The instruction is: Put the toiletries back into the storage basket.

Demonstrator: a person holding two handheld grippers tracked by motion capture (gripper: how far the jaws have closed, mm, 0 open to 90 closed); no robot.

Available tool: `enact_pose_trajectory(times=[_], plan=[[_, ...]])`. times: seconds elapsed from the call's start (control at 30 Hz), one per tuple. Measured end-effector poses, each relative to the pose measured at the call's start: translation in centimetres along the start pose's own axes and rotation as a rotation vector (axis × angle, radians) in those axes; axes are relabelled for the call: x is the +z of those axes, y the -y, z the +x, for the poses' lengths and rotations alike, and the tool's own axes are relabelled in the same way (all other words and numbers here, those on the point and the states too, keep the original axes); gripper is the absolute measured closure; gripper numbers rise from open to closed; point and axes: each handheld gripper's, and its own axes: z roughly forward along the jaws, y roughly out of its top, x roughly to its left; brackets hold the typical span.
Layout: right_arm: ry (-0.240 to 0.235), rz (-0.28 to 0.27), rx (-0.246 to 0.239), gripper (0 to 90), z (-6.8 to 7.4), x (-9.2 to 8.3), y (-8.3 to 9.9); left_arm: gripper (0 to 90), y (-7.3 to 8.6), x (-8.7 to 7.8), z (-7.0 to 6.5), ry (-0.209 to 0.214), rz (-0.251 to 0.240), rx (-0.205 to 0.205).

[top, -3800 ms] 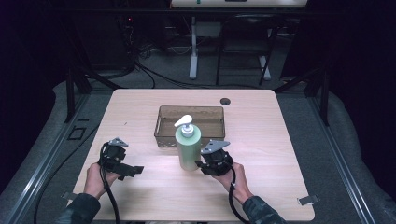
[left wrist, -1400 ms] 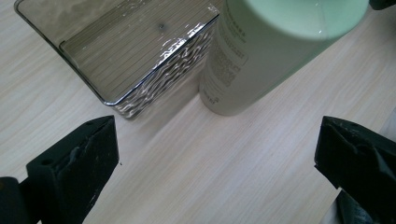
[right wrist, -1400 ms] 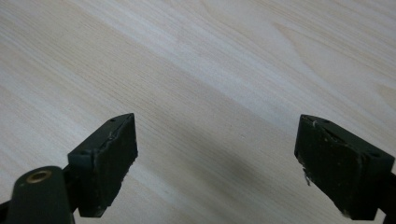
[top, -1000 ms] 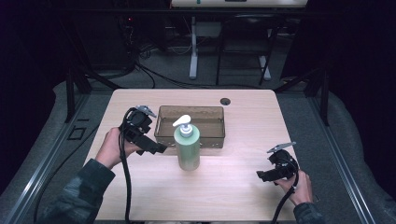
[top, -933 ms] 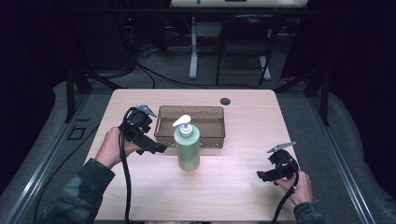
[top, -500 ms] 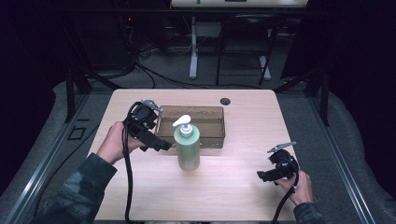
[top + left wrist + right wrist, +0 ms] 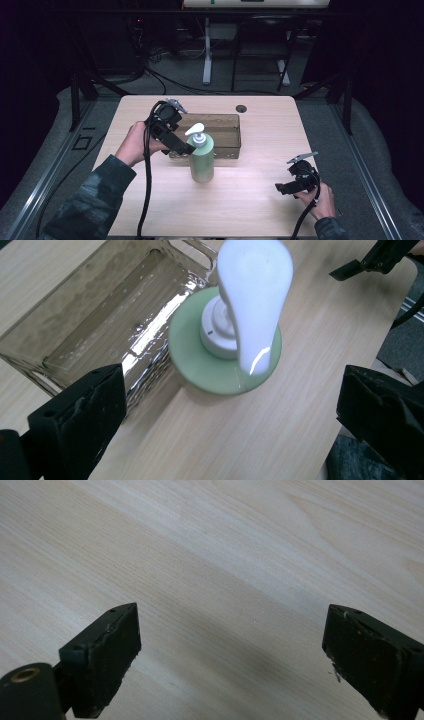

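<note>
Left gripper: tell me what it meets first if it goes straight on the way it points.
Probably the white pump head of the green soap bottle; the open left gripper looks down on it, though depth is unclear.

Light wooden table (image 7: 260, 200), green pump bottle (image 7: 201, 159) standing, clear tray (image 7: 225, 131) behind

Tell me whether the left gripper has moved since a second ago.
Yes. In the high view the left gripper has shifted right along the clear tray, and now hangs open beside the pump bottle.
</note>
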Motion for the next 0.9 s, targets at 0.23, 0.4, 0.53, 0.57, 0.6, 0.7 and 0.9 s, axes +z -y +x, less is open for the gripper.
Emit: enact_pose_trajectory(times=[0.23, 0.4, 0.53, 0.57, 0.6, 0.7, 0.9], plan=[[-0.008, -0.002, -0.001, 8.4, 0.1, 0.0, 0.0, 5.6, -1.5, 0.5, -0.2, -0.003, -0.001, 0.027], [-0.003, -0.002, -0.008, 8.9, 0.0, 0.0, 0.0, 14.7, -2.1, 0.7, -0.1, 0.004, -0.01, 0.026], [-0.003, -0.003, -0.008, 9.4, 0.0, 0.0, 0.0, 25.6, -2.6, 0.9, -0.2, 0.014, -0.012, 0.044], [-0.003, -0.003, -0.007, 9.7, -0.1, 0.0, 0.0, 26.0, -2.9, 1.1, -0.3, 0.013, -0.009, 0.049], [-0.003, -0.003, -0.007, 9.7, -0.1, 0.0, 0.0, 29.5, -2.9, 1.1, -0.3, 0.013, -0.009, 0.049], [-0.003, -0.004, -0.004, 9.9, -0.1, 0.0, 0.1, 38.7, -3.2, 1.4, -0.5, 0.01, -0.011, 0.061], [0.001, -0.005, -0.006, 9.9, -0.1, -0.1, 0.1, 50.4, -3.4, 1.8, -0.5, 0.002, -0.021, 0.054]])
